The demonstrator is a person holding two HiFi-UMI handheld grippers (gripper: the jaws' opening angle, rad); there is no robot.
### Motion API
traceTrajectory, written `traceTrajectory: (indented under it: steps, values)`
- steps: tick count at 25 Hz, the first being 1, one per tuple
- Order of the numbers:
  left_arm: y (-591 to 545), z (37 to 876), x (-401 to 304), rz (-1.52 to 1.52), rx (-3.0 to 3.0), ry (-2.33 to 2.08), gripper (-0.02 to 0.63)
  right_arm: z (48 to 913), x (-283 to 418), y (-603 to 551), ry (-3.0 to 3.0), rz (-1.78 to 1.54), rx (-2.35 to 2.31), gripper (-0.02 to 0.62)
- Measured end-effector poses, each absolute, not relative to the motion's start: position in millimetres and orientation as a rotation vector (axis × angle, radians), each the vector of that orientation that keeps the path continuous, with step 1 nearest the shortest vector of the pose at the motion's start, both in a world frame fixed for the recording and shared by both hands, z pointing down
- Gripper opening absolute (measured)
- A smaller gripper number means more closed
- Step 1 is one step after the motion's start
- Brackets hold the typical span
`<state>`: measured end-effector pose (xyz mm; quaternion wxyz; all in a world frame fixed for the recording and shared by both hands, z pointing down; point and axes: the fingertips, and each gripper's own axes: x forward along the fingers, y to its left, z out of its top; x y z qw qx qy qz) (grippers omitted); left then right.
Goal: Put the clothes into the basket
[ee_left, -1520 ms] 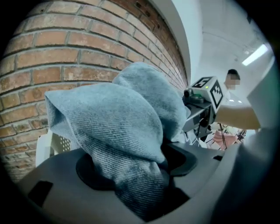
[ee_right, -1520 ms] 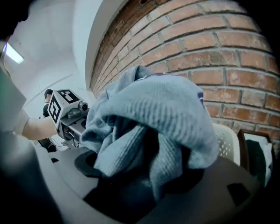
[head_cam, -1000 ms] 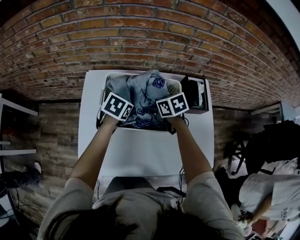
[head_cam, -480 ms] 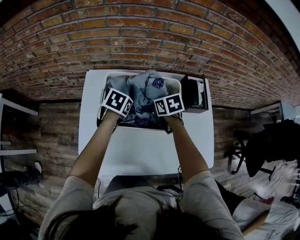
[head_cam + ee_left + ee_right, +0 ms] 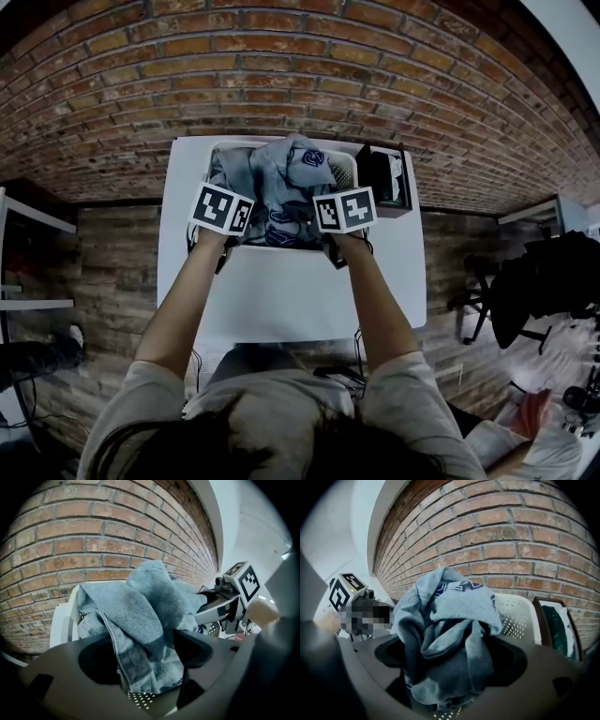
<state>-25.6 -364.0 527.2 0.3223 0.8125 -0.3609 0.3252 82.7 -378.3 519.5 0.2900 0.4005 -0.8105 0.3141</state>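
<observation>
A white perforated basket (image 5: 350, 172) stands at the table's far edge, heaped with grey and blue clothes (image 5: 281, 183). Both grippers sit at its near rim, the left gripper (image 5: 232, 204) and the right gripper (image 5: 335, 206) under their marker cubes. In the left gripper view a blue denim piece (image 5: 140, 620) hangs between the opening jaws of the left gripper (image 5: 150, 679), with dark gaps on both sides. In the right gripper view a grey sweatshirt (image 5: 454, 620) droops loosely between the wide jaws of the right gripper (image 5: 450, 686), above the basket (image 5: 520, 616).
The white table (image 5: 281, 291) carries a black open box (image 5: 386, 183) right of the basket, seen also as the box (image 5: 555, 627). A brick wall rises behind. Shelving stands at the left, a dark chair at the right.
The left gripper has shifted a little to the left. The clothes heap has sunk back into the basket. A person at the lower right has moved out of sight.
</observation>
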Motion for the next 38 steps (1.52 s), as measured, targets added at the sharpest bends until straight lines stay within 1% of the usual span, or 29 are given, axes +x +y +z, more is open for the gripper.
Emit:
traceTrajectory:
  steps: [5,12,15,16,17,18,19,20,21,24,25,27,28,30,38]
  values:
    - [-357,499,-37,0.879,2.216,-1.046,0.357,497,80,-366,-2.181,0.820,1.110,0.465]
    - [-356,459,-32,0.671,2.338,-1.187,0.357,451,68,-360,-2.280,0.587,1.248,0.463]
    - [-356,449,-26,0.605,2.374,-1.207,0.354,445,63,-359,-2.312,0.542,1.290,0.461]
    - [-355,447,-25,0.589,2.381,-1.213,0.352,444,62,-357,-2.324,0.536,1.299,0.451]
    - [-353,445,-25,0.575,2.388,-1.221,0.330,442,61,-355,-2.339,0.528,1.310,0.414]
    - [-352,443,-24,0.561,2.396,-1.229,0.277,440,61,-353,-2.353,0.518,1.323,0.361]
    - [-350,440,-24,0.550,2.406,-1.234,0.225,437,60,-351,-2.367,0.507,1.337,0.328]
    - [-348,438,-24,0.542,2.416,-1.236,0.202,434,60,-348,-2.379,0.493,1.349,0.313]
    - [-345,436,-23,0.534,2.424,-1.237,0.182,431,59,-346,-2.389,0.473,1.359,0.284]
    - [-337,427,-22,0.478,2.443,-1.253,0.078,423,57,-338,-2.393,0.377,1.387,0.137]
    - [-334,424,-21,0.462,2.456,-1.259,0.057,420,56,-335,-2.392,0.351,1.394,0.101]
    - [-327,417,-17,0.448,2.496,-1.265,0.037,416,51,-328,-2.400,0.320,1.402,0.018]
    - [-324,413,-14,0.447,2.519,-1.269,0.025,413,48,-325,-2.408,0.312,1.406,0.008]
    - [-315,406,-10,0.438,2.557,-1.286,0.008,407,43,-317,-2.430,0.295,1.417,0.006]
    - [-269,354,-8,0.274,2.624,-1.362,0.007,354,29,-271,-2.508,0.155,1.490,0.006]
